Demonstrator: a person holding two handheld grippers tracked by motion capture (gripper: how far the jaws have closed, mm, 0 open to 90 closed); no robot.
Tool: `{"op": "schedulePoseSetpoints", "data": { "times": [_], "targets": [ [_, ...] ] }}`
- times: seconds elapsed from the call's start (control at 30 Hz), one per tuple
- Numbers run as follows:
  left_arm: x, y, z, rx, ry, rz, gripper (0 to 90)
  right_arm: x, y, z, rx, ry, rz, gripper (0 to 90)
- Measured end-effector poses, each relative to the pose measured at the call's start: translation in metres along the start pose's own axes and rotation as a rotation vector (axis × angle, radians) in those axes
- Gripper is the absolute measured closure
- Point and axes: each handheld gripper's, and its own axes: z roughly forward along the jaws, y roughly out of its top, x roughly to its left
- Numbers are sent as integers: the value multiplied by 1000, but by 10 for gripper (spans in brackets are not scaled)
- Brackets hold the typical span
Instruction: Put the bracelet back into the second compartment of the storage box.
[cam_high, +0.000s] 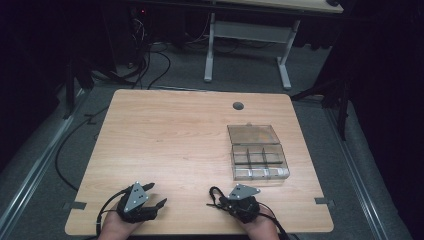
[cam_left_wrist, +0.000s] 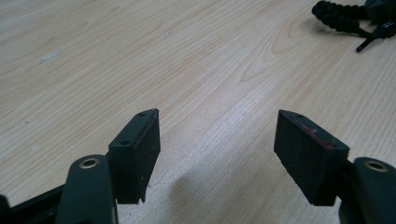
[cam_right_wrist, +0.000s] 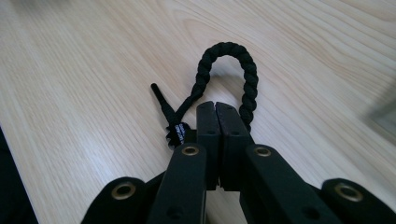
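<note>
1. Right gripper (cam_right_wrist: 215, 106), near table edge, sits at the person's right in high view. Jaws pressed together, pads meeting w/ no gap.
2. Black braided cord (cam_right_wrist: 233, 70) loops up and over just beyond the right jaw tips. Both ends of the loop drop down beside the jaws; can't tell if any strand is pinched betw. the pads or just lies under them.
3. A thin tail of the cord, w/ a small tag, sticks out to the left of the jaws in right gripper view, lying on the table (cam_high: 175, 135).
4. In high view the cord (cam_high: 216, 196) shows as a small loop just left of the right gripper (cam_high: 220, 202), on the wood.
5. Left gripper (cam_left_wrist: 217, 154): jaws wide apart, nothing betw. them, bare wood below. Held low over the table.
6. In high view the left gripper (cam_high: 159, 197) is at the near left, well apart from the cord; its own view catches the cord (cam_left_wrist: 341, 16) at top right corner.
7. Clear box (cam_high: 259, 161) w/ compartments, lid (cam_high: 252, 134) flipped open behind it, sits on the right half of the table, beyond the right gripper & apart from it.
</note>
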Motion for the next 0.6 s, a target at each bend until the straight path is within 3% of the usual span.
{"op": "schedulePoseSetpoints", "data": {
  "times": [0.27, 0.6],
  "targets": [
    [0, 0, 0, 2, 0, 3, 320, -18, -17, -16, 12, -30, 43, 893],
    [0, 0, 0, 4, -1, 7, 320, -37, -38, -37, 8, -102, 115, 888]
  ]
}}
